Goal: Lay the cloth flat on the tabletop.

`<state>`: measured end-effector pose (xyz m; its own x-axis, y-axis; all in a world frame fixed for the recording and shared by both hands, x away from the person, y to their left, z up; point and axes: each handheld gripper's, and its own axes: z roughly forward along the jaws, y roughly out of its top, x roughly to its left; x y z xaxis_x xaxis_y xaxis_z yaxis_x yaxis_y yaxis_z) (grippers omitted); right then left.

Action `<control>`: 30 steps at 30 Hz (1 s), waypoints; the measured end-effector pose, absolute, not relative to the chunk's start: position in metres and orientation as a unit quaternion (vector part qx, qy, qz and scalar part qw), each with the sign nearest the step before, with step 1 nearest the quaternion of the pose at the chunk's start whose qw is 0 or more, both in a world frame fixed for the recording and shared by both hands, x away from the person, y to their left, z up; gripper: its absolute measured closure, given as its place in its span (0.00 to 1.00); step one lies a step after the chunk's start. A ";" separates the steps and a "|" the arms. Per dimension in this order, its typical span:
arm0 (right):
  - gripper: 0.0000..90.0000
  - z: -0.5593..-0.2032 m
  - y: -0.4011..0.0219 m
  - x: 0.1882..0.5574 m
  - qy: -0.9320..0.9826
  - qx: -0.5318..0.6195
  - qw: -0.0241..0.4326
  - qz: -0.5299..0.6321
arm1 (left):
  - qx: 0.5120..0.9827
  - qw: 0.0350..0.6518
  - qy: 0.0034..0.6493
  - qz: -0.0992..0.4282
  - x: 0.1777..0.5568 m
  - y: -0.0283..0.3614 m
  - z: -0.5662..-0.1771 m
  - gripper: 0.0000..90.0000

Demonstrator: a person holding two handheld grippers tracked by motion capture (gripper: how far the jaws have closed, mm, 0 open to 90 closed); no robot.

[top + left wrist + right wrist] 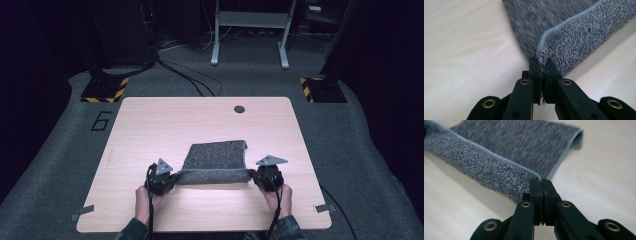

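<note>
near the table's [150, 125] front edge, a soft grey knitted cloth [216, 155] lies partly lifted; left gripper [172, 179] and right gripper [254, 176] each pinch a near corner. it looks light, limp, best held at the hemmed corners.

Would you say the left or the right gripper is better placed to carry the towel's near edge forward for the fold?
Neither clearly: the left gripper and right gripper are each shut on a near corner of the grey towel, so moving both together seems best.
</note>
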<state>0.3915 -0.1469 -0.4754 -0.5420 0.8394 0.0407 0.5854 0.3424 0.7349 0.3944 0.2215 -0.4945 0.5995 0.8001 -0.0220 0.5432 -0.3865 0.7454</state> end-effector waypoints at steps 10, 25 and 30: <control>0.99 -0.391 -0.136 0.514 0.779 0.441 0.250 0.368 | 0.787 0.366 0.423 0.261 0.523 0.220 -0.391 0.97; 0.98 -0.343 -0.135 0.427 0.786 0.344 0.296 0.419 | 0.791 0.409 0.320 0.324 0.422 0.218 -0.379 0.95; 0.98 -0.421 -0.138 0.393 0.806 0.377 0.227 0.396 | 0.813 0.394 0.332 0.272 0.398 0.216 -0.433 0.93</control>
